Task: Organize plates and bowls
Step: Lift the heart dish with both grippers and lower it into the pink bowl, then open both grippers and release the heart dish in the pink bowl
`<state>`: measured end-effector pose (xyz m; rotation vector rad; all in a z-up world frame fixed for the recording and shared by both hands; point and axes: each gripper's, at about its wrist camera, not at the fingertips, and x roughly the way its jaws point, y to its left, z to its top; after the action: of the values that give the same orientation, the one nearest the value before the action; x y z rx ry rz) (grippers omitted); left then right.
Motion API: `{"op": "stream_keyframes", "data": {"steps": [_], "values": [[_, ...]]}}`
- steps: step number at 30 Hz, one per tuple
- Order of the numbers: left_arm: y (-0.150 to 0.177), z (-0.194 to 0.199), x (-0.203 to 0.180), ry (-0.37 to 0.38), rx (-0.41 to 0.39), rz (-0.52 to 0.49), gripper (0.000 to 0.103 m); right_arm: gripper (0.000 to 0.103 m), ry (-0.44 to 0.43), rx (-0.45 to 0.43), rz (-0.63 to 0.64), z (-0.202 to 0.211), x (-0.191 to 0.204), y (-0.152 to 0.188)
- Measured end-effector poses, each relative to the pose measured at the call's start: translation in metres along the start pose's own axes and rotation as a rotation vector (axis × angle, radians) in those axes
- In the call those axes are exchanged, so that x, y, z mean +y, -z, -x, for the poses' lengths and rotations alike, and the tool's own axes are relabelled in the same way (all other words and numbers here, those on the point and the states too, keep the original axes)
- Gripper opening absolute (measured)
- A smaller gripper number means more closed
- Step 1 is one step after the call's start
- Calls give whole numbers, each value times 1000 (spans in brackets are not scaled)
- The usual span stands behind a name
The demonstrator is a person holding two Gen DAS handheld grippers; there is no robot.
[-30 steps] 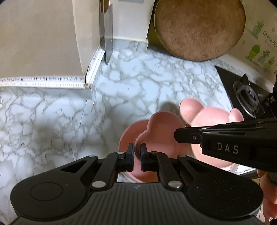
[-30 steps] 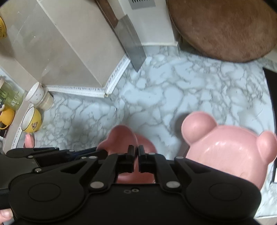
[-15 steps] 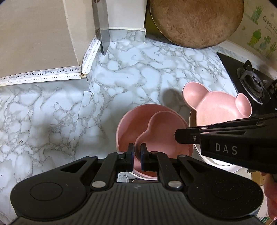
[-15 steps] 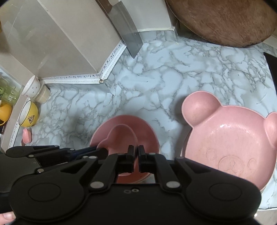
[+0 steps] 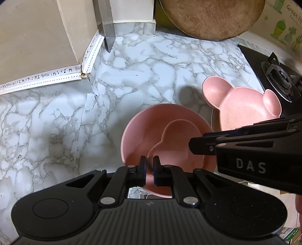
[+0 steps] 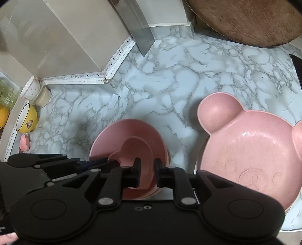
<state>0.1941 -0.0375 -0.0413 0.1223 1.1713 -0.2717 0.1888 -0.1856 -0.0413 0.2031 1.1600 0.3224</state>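
A small pink bear-shaped bowl [image 5: 177,143] sits inside a round pink bowl [image 5: 139,132] on the marble counter. My left gripper [image 5: 149,170] is shut on the small bowl's near rim. My right gripper [image 6: 146,174] has its jaws a little apart over the same stack [image 6: 132,150], holding nothing. A large pink bear-shaped plate [image 6: 251,160] lies to the right on a white plate; it also shows in the left wrist view [image 5: 239,107].
A round wooden board [image 5: 211,17] leans at the back. A cleaver blade [image 5: 107,24] hangs by the beige wall box. A black gas stove [image 5: 277,75] is at right. A yellow cup [image 6: 26,120] and small jars [image 6: 35,92] stand far left.
Both grippers pulled back and up, so the round pink bowl came into full view. My right gripper's jaws have parted from shut.
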Motion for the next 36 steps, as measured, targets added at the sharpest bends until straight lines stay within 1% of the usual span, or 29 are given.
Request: {"op": "stream_keyframes", "data": {"steps": [8, 10, 12, 17, 20, 23, 25, 27, 31, 34, 36], "values": [[2, 2, 5, 31, -4, 23, 6, 20, -2, -25, 50, 12, 3, -1], [2, 5, 7, 38, -9, 35, 6, 24, 4, -36, 62, 15, 4, 0], [3, 8, 9, 50, -15, 48, 6, 32, 13, -46, 76, 19, 6, 1], [5, 20, 11, 60, -55, 45, 6, 34, 29, -73, 103, 26, 6, 5], [7, 29, 12, 73, -83, 45, 6, 39, 26, -84, 108, 31, 5, 7], [10, 39, 14, 79, -109, 44, 6, 49, 21, -104, 113, 39, 4, 10], [11, 44, 16, 86, -123, 50, 6, 60, 25, -122, 114, 44, 3, 12], [13, 49, 18, 97, -136, 51, 6, 68, 29, -144, 126, 50, 4, 14], [16, 54, 20, 106, -154, 58, 9, 77, 27, -168, 135, 60, 5, 19], [20, 58, 24, 123, -174, 77, 10, 82, 23, -182, 151, 66, 6, 22], [22, 62, 26, 136, -190, 88, 13, 84, 26, -191, 164, 69, 7, 25]]}}
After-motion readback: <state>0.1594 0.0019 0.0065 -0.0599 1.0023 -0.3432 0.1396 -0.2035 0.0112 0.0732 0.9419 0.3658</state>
